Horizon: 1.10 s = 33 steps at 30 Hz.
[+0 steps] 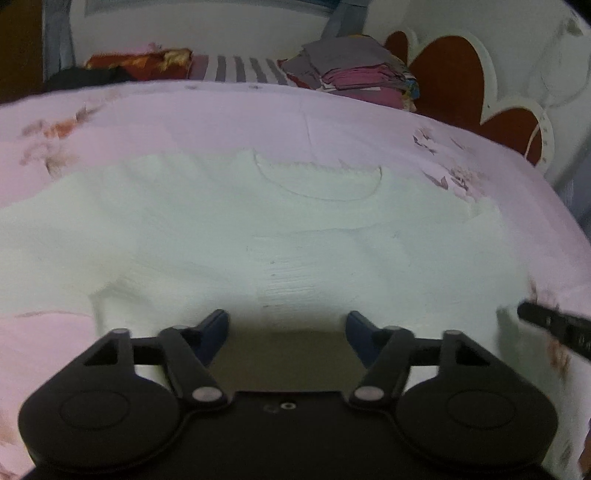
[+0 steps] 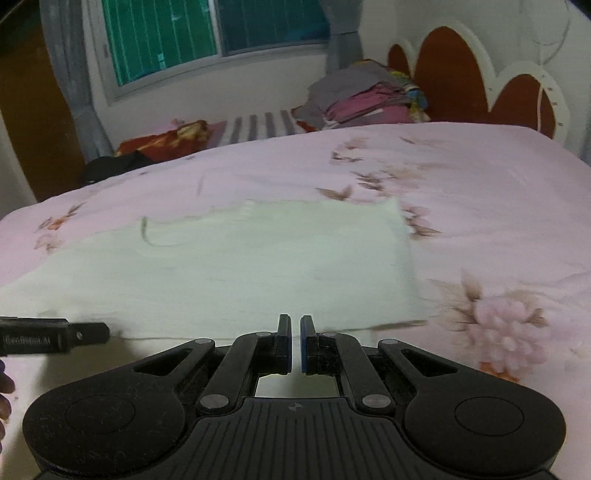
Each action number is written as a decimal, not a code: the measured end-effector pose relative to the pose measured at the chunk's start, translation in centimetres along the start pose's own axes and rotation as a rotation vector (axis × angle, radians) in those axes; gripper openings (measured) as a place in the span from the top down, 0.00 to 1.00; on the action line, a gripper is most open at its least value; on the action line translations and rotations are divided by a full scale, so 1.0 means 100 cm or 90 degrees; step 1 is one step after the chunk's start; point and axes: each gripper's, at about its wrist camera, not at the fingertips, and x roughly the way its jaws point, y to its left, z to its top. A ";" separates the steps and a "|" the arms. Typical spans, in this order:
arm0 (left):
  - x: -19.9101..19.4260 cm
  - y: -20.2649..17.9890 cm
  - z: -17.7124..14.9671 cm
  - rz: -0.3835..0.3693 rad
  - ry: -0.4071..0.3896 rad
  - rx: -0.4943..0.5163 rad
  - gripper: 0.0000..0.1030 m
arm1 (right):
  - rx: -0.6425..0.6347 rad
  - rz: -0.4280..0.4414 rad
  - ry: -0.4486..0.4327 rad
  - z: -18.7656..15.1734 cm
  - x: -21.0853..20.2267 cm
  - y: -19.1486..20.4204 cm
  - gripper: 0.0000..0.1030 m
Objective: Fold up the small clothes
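A small white shirt [image 1: 258, 229] lies flat on the pink floral bedsheet [image 1: 184, 110], its curved neckline [image 1: 317, 181] toward the far side. My left gripper [image 1: 286, 325] is open, its fingers spread wide just over the shirt's near hem. The right gripper's finger [image 1: 554, 325] shows at the right edge of that view. In the right wrist view the shirt [image 2: 258, 266] lies ahead, and my right gripper [image 2: 295, 332] has its jaws nearly together at the shirt's near edge; whether cloth is pinched between them is not visible. The left gripper's finger [image 2: 51, 338] shows at the left.
A pile of folded clothes [image 2: 369, 99] sits at the far side by the red and white headboard [image 2: 480, 81]. A striped cloth [image 2: 258, 125], a red patterned item [image 2: 166, 140] and a dark garment [image 2: 114, 164] lie beyond the bed. A window [image 2: 207, 33] is behind.
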 end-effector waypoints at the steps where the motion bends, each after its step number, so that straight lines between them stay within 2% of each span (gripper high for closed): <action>1: 0.002 0.000 0.000 -0.002 -0.001 -0.011 0.43 | 0.006 0.000 0.002 0.000 -0.001 -0.007 0.97; 4: 0.006 -0.001 -0.001 0.016 -0.025 -0.036 0.55 | 0.017 -0.003 0.006 -0.002 0.001 -0.021 0.97; 6: 0.006 0.001 0.001 0.017 -0.033 -0.056 0.66 | 0.016 -0.008 0.010 -0.003 0.003 -0.029 0.97; 7: 0.006 0.003 0.002 0.013 -0.036 -0.068 0.77 | 0.017 -0.010 0.010 -0.004 0.002 -0.034 0.97; 10: 0.006 0.004 0.004 0.007 -0.044 -0.087 0.90 | 0.026 -0.018 0.009 -0.004 0.001 -0.046 0.97; 14: -0.007 -0.001 0.008 -0.003 -0.070 -0.082 0.93 | 0.031 -0.028 0.008 -0.003 0.001 -0.055 0.95; 16: -0.018 -0.003 0.015 -0.013 -0.096 -0.081 0.93 | 0.035 -0.033 0.008 -0.002 0.001 -0.060 0.44; 17: -0.025 -0.005 0.019 -0.019 -0.110 -0.079 0.93 | 0.037 -0.041 -0.003 -0.003 -0.001 -0.061 0.01; 19: -0.038 -0.005 0.030 -0.030 -0.133 -0.079 0.93 | 0.018 -0.049 -0.053 -0.005 -0.010 -0.058 0.01; 23: -0.062 0.000 0.051 -0.037 -0.183 -0.084 0.93 | -0.002 -0.045 -0.031 -0.002 -0.001 -0.053 0.02; 26: -0.073 0.006 0.065 -0.028 -0.210 -0.082 0.93 | -0.002 -0.040 -0.002 -0.004 0.012 -0.051 0.31; 31: -0.078 0.032 0.070 0.008 -0.228 -0.113 0.93 | -0.001 -0.045 0.018 -0.003 0.040 -0.046 0.35; 33: -0.075 0.042 0.067 0.020 -0.219 -0.126 0.93 | 0.007 -0.040 0.020 0.000 0.048 -0.044 0.56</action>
